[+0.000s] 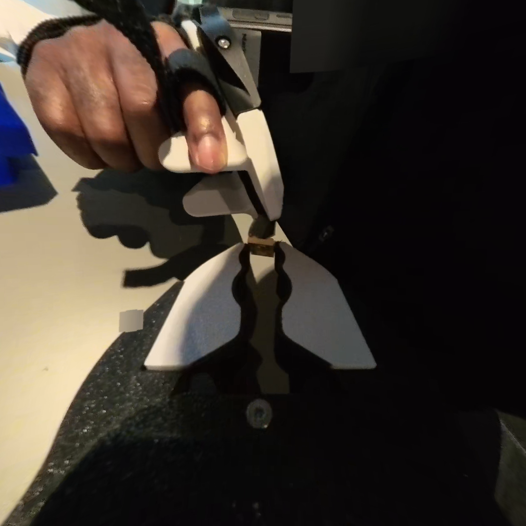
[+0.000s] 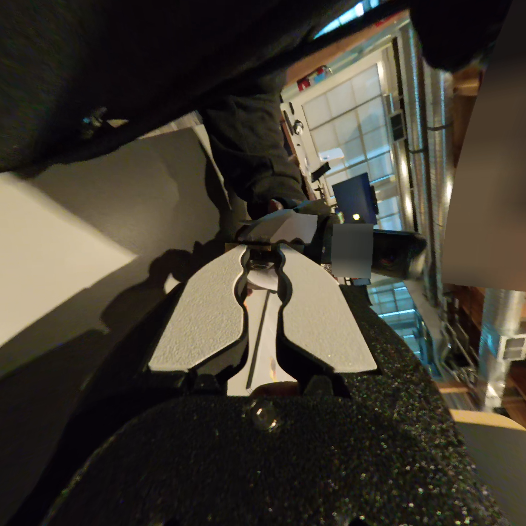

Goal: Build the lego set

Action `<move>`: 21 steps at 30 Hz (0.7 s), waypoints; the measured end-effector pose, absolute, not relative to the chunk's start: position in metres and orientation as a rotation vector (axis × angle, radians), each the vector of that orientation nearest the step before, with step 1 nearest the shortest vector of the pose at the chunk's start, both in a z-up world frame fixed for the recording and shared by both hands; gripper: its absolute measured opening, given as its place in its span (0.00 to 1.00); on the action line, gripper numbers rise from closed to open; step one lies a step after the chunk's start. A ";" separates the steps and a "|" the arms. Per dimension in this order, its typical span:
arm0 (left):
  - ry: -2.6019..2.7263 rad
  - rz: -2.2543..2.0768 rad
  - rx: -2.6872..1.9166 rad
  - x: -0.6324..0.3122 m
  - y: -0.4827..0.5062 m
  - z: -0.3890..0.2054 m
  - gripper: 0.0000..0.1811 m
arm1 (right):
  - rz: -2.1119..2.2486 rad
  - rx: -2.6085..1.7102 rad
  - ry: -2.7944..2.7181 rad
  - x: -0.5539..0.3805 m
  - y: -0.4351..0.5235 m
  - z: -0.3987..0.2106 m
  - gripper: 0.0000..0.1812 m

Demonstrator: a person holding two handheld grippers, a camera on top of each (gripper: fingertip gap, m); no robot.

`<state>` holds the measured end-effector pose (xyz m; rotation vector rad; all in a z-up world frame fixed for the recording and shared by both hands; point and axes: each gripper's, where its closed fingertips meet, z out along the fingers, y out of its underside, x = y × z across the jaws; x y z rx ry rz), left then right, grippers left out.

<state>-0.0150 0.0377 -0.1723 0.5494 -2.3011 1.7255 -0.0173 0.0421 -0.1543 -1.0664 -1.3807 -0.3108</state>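
Your left gripper is clamped on a small tan lego piece at its fingertips, held above the white table. Your right gripper, tips pointing down onto the tan piece, pinches a dark lego piece that touches its top. Your hand wraps the right gripper's handle. No container shows, and no writing is legible.

the left tongs are nearly closed, their tips pinching a small tan brick. the right tongs come in tip to tip against them, closed on a small dark piece that meets the brick. the right hand, a black strap around it, grips its handle with the thumb pressed along a white finger.
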 end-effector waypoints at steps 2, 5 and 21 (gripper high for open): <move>-2.310 1.697 0.549 -0.019 0.036 -0.176 0.09 | -0.281 -1.066 -1.395 -0.021 0.039 -0.158 0.08; -2.320 1.651 0.505 -0.028 0.031 -0.179 0.09 | -0.219 -1.066 -1.396 -0.029 0.034 -0.161 0.08; -2.322 1.643 0.483 -0.038 0.026 -0.181 0.09 | -0.215 -1.018 -1.361 -0.037 0.030 -0.161 0.08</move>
